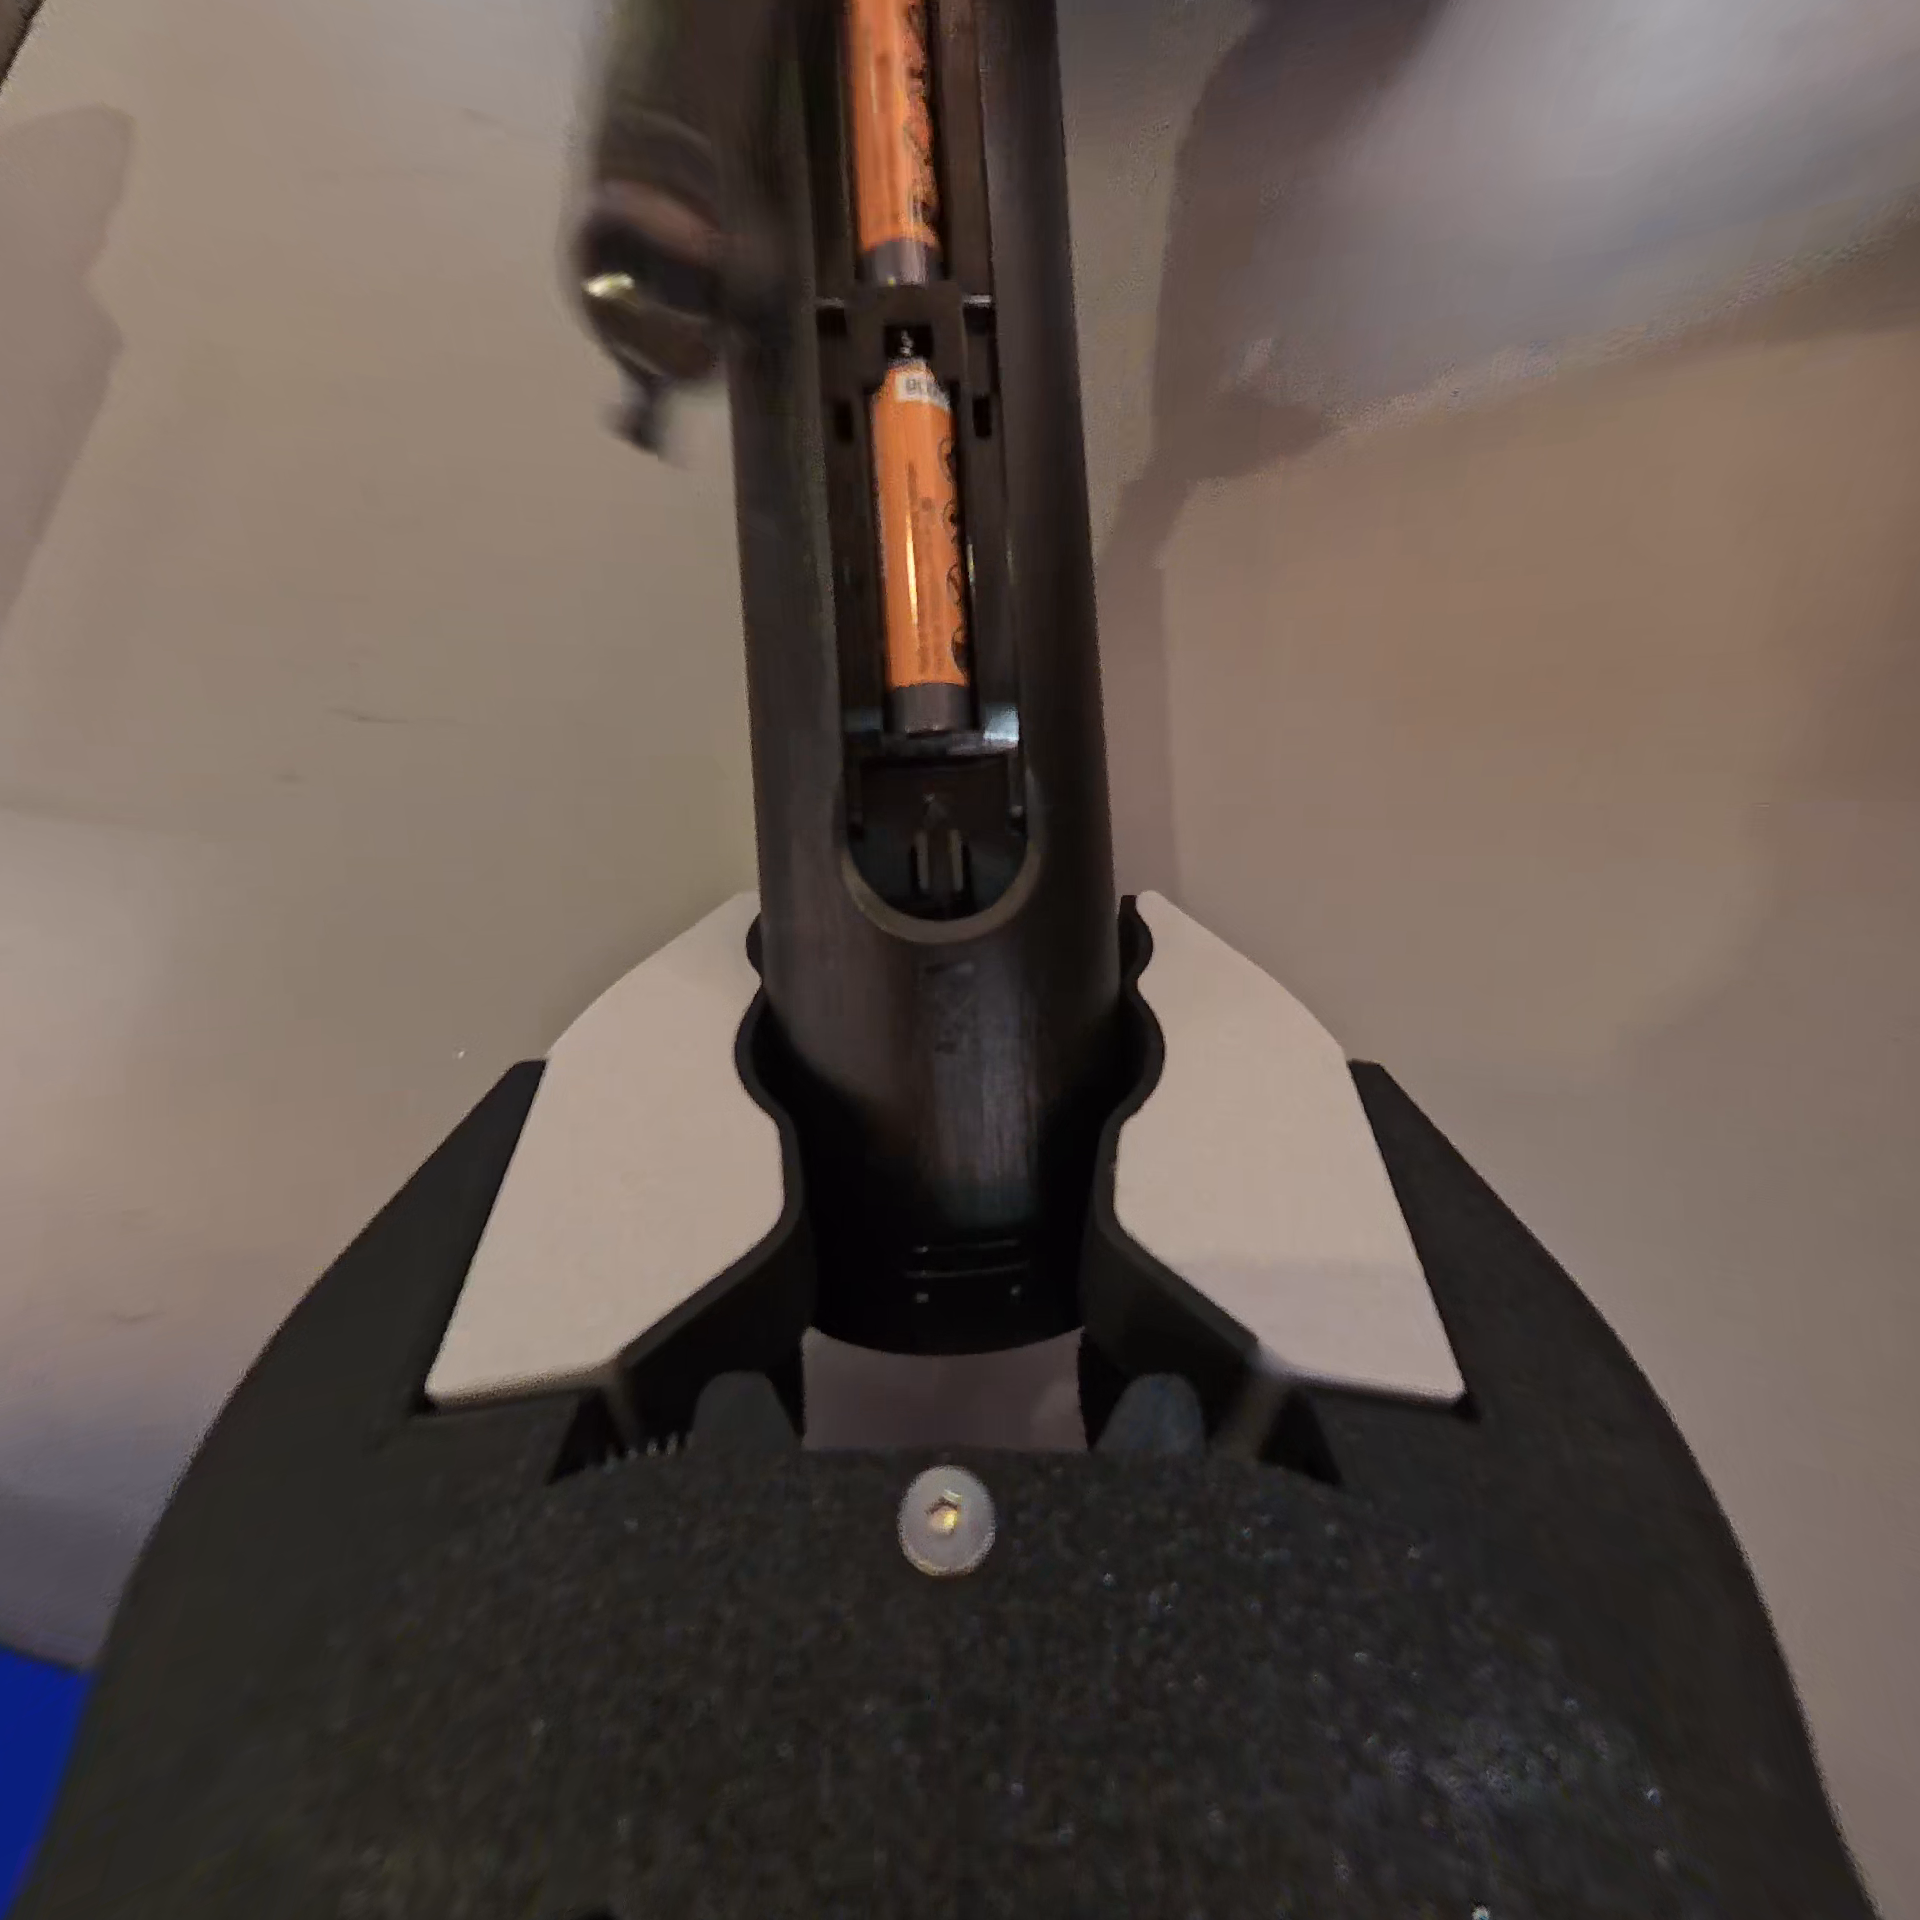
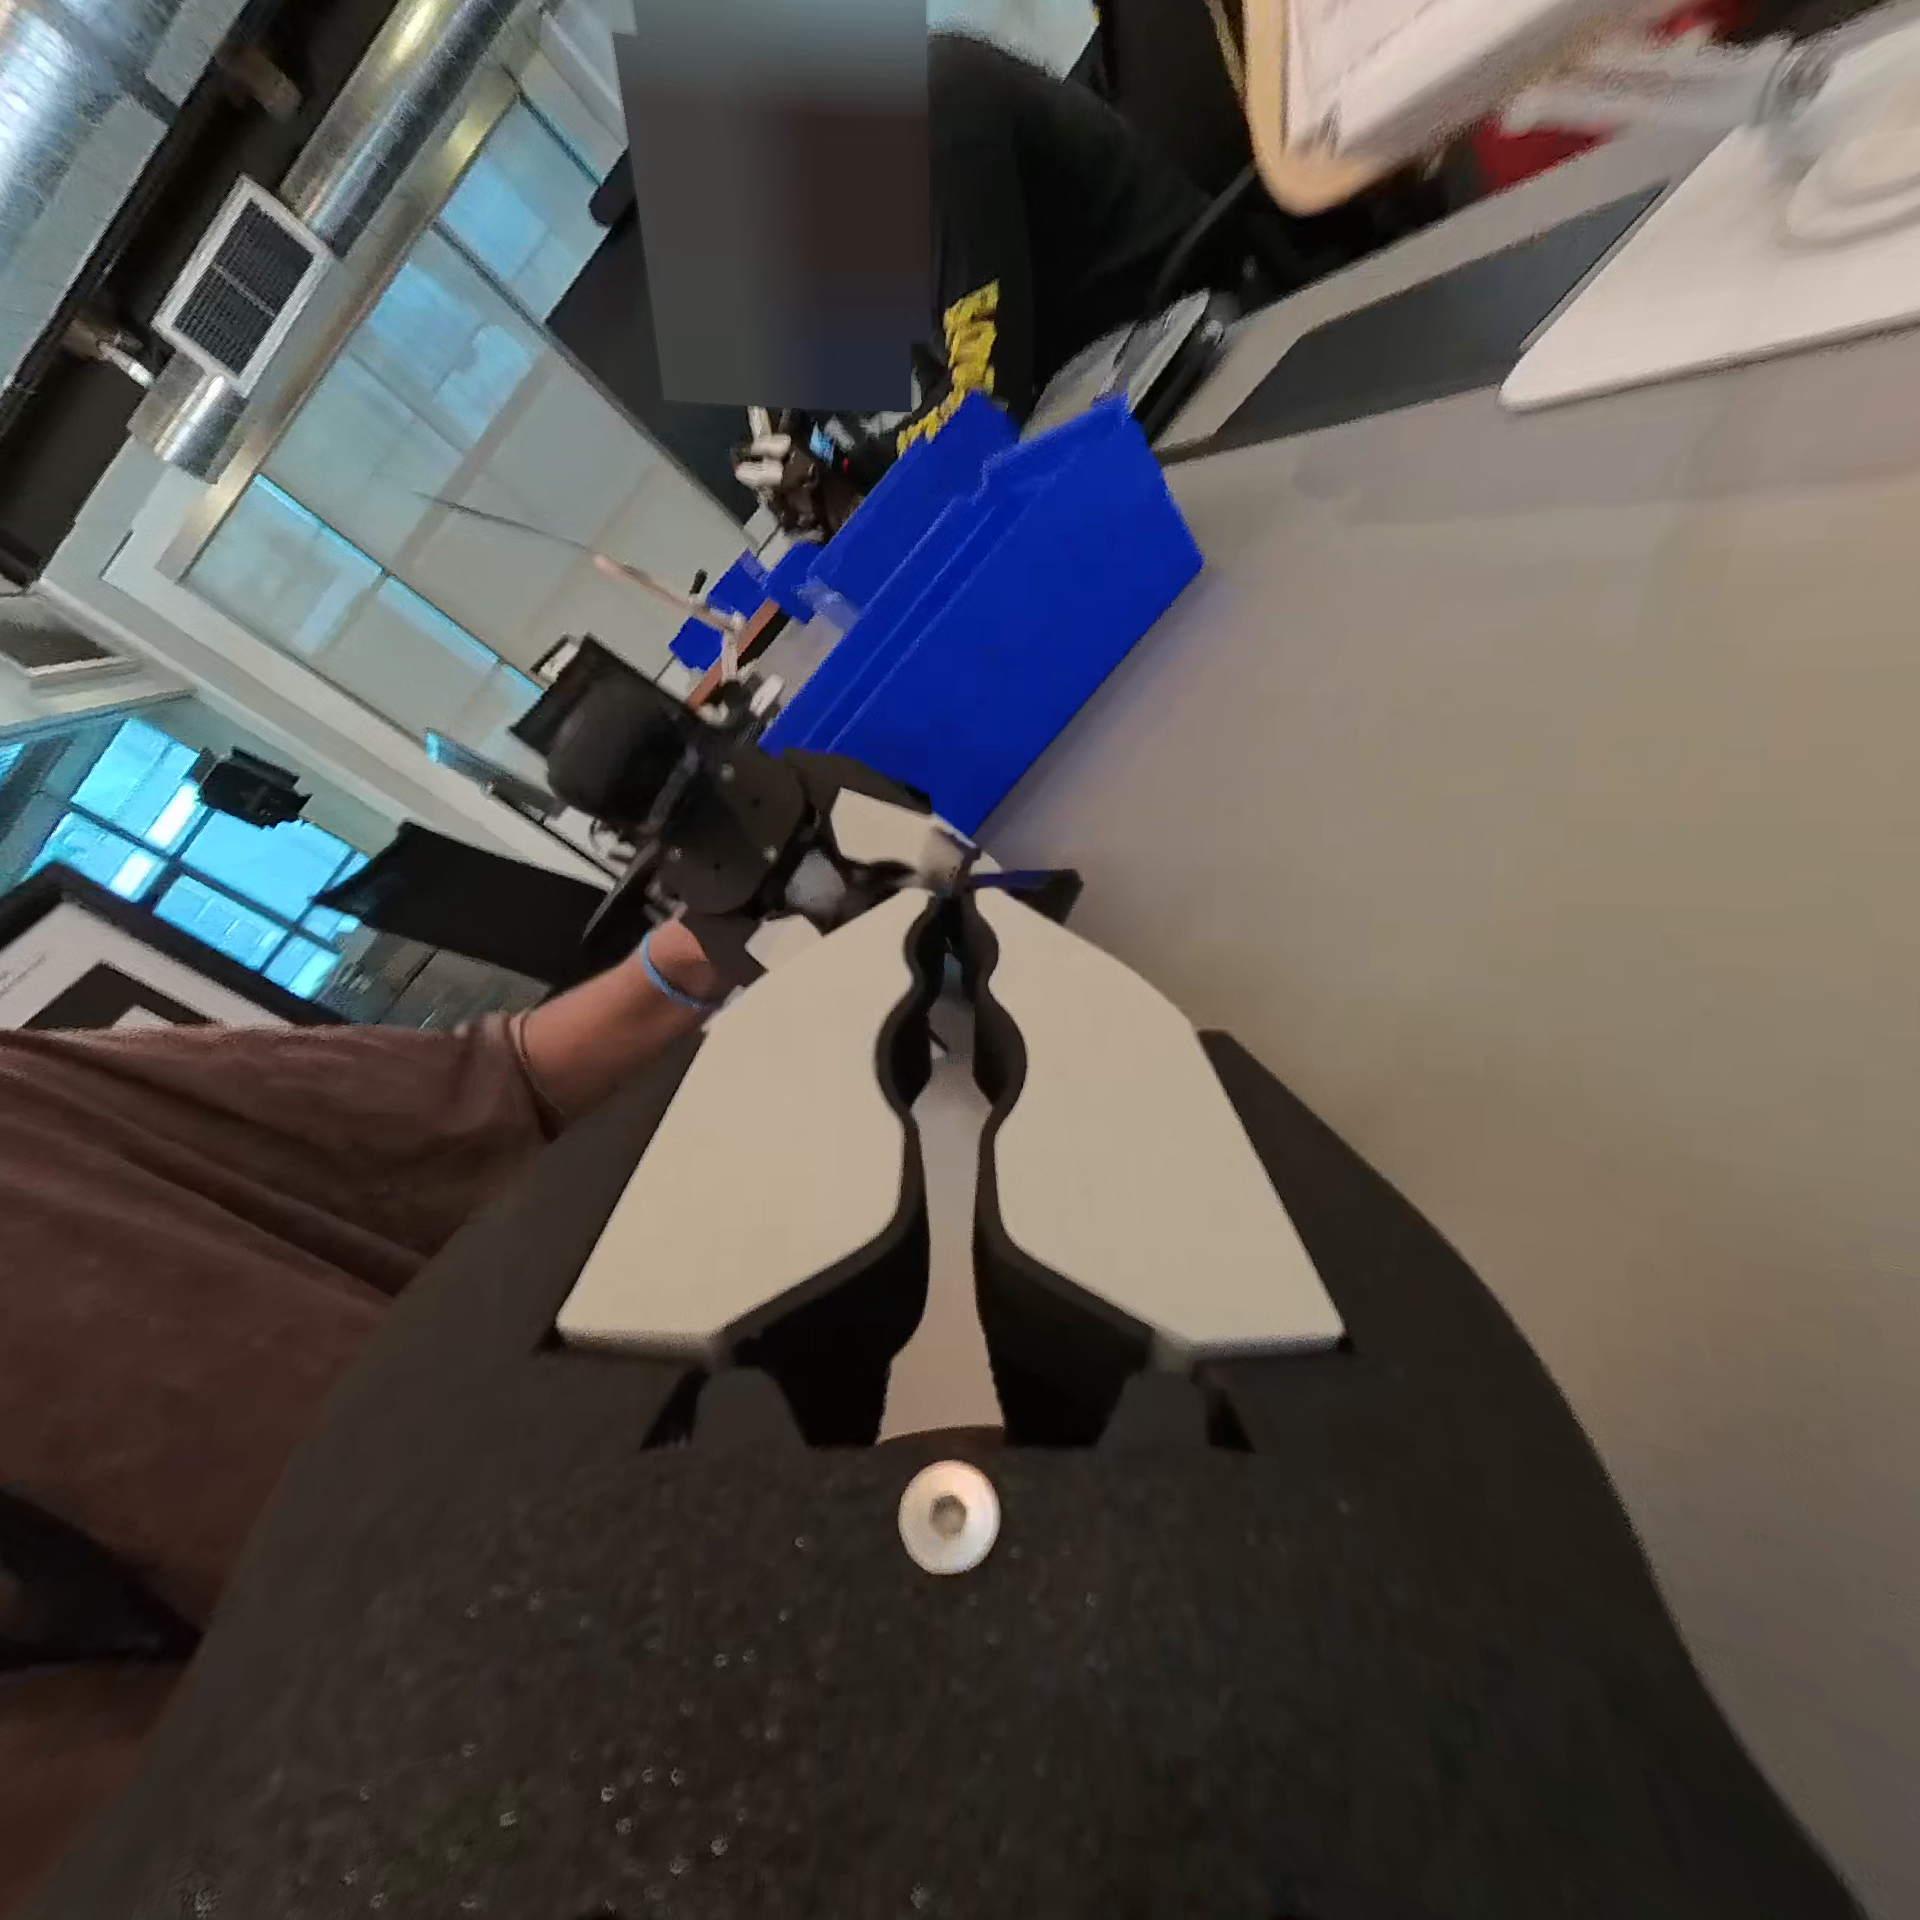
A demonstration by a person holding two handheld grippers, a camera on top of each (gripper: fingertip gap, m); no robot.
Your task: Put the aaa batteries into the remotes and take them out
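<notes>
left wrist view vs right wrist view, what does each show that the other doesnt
Only the left wrist view shows the black remote close up, clamped in the left gripper, its open compartment holding two orange batteries, the near one and the far one.

Only the right wrist view shows the right gripper nearly shut with nothing visibly between its fingers, blue bins, windows and a person's brown sleeve.

Both show the pale table.

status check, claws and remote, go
Left claw shut on remote, cover off, two batteries seated end to end. Right claw nearly closed, apparently empty. Nothing blocking.
</notes>
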